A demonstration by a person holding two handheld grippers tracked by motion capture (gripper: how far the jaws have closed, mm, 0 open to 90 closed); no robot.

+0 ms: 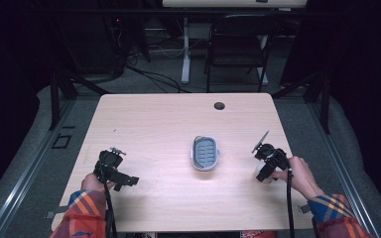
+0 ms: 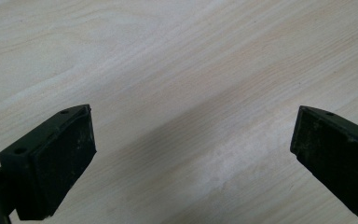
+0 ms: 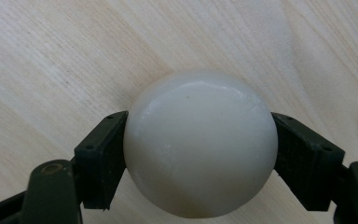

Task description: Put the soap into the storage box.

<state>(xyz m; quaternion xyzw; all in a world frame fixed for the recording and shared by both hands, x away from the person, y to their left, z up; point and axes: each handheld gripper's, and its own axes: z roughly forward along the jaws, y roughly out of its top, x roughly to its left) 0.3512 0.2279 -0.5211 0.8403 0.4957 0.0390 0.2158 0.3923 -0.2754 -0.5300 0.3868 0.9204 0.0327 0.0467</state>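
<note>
A grey oval dish (image 1: 205, 153) with a slatted floor sits near the middle of the light wooden tabletop (image 1: 178, 119), and both hands work on the near side of it. To the right of the dish, well apart from it, the right gripper (image 1: 264, 174) is held low over the tabletop by a hand (image 1: 300, 174) that comes in from the near right corner, its plaid sleeve (image 1: 333, 210) at the edge and its cable (image 1: 289, 203) trailing back toward the person. In the right gripper view its fingers (image 3: 101, 158) are clamped on either side of a smooth white rounded bar of soap (image 3: 200, 142), each pad pressed against the soap's flank, with wood grain showing behind it. In the high view the soap is largely hidden under the gripper body, with a pale patch just visible beneath it. To the left of the dish, also well apart, the left gripper (image 1: 131, 181) lies close to the tabletop, pointing roughly toward the dish side, gripped by a hand (image 1: 93, 182) whose plaid sleeve (image 1: 85, 213) enters from the near left corner. In the left gripper view its fingers (image 2: 56, 163) stand wide apart with bare wood between them, holding nothing. Beyond the far edge from the dish, a small round hole (image 1: 219, 105) is cut in the tabletop, and a dark folding chair (image 1: 238, 47) stands on the floor behind.
</note>
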